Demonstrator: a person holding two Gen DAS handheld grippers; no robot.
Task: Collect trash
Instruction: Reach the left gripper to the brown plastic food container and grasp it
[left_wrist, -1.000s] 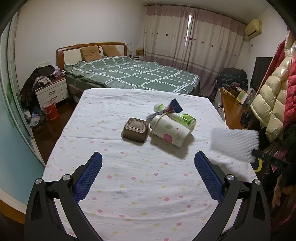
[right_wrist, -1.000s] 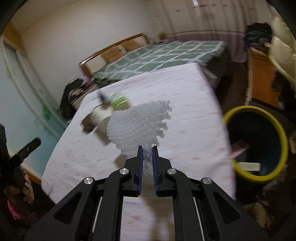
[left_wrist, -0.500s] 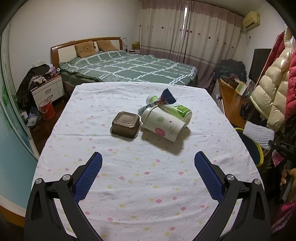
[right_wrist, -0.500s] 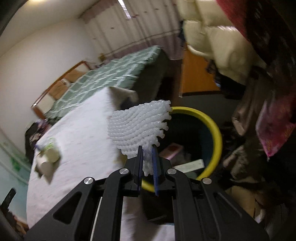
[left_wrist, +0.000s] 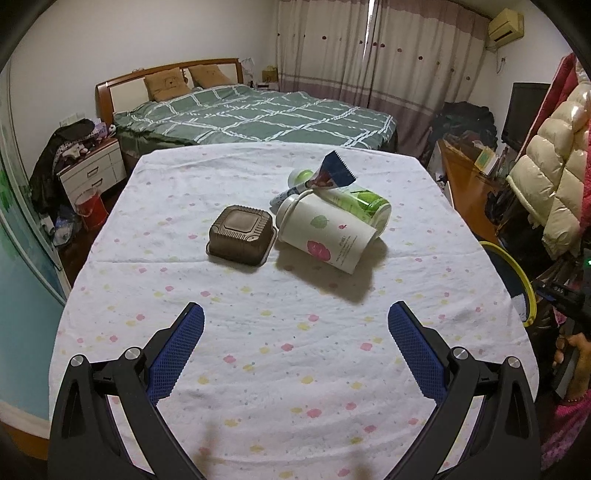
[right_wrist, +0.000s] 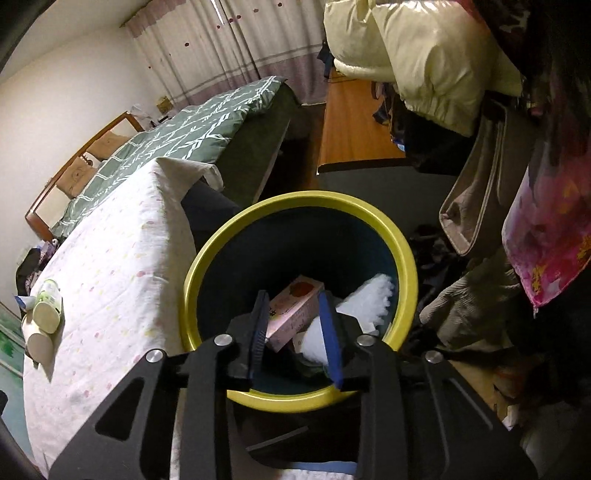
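With its fingers parted and empty over the yellow-rimmed bin (right_wrist: 301, 206), the right gripper (right_wrist: 295, 332) should lift straight clear, the white foam netting (right_wrist: 369, 299) already lying inside at about 3 o'clock. Meanwhile the left gripper (left_wrist: 295, 347), wide open and empty, faces the worktop (left_wrist: 258, 332), where the paper cup (left_wrist: 325, 236) at 12 o'clock looks the nearest pick.

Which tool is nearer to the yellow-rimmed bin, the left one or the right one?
Right. The right tool hangs open directly over the yellow-rimmed bin. The left tool is over the table.
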